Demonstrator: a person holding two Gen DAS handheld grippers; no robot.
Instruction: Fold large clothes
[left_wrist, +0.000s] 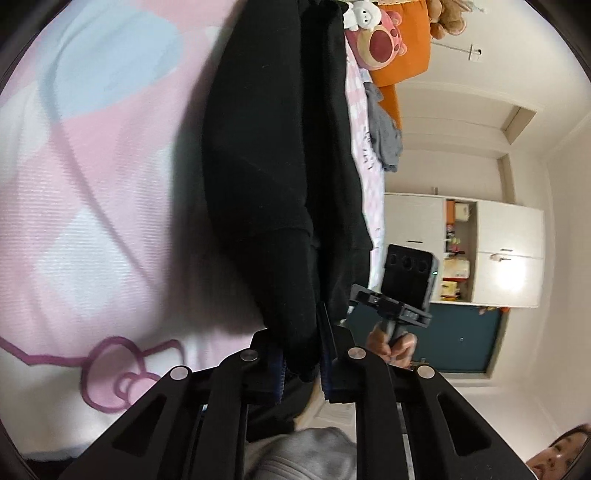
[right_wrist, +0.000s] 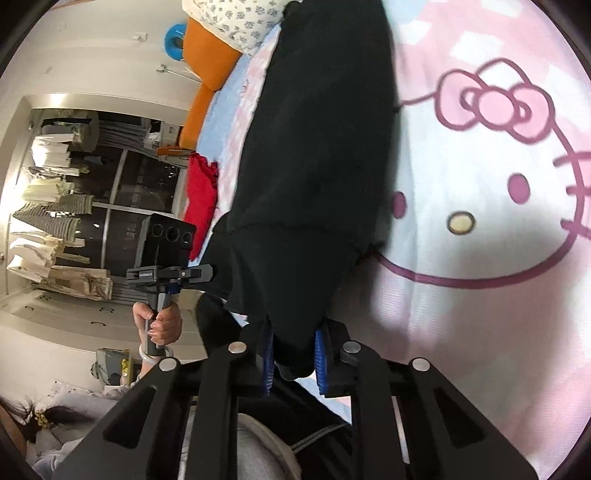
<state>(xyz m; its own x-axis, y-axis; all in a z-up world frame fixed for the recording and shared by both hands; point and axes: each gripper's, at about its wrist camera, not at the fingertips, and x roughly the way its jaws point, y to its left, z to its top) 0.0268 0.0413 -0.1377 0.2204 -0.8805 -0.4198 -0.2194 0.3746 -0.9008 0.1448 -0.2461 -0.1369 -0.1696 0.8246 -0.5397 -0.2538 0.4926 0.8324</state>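
Both grips confirmed: the left gripper and the right gripper each have jaws drawn narrow, pinching an edge of the black garment. Ahead of both jaws it stretches along the pink bedspread. Judged early stage: edges secured, folding still outstanding

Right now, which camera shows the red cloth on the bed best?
The right wrist view. The red cloth lies in plain sight there on the bed beyond the black garment, near the orange cushion. The left wrist view shows none of it; the black garment fills its middle.
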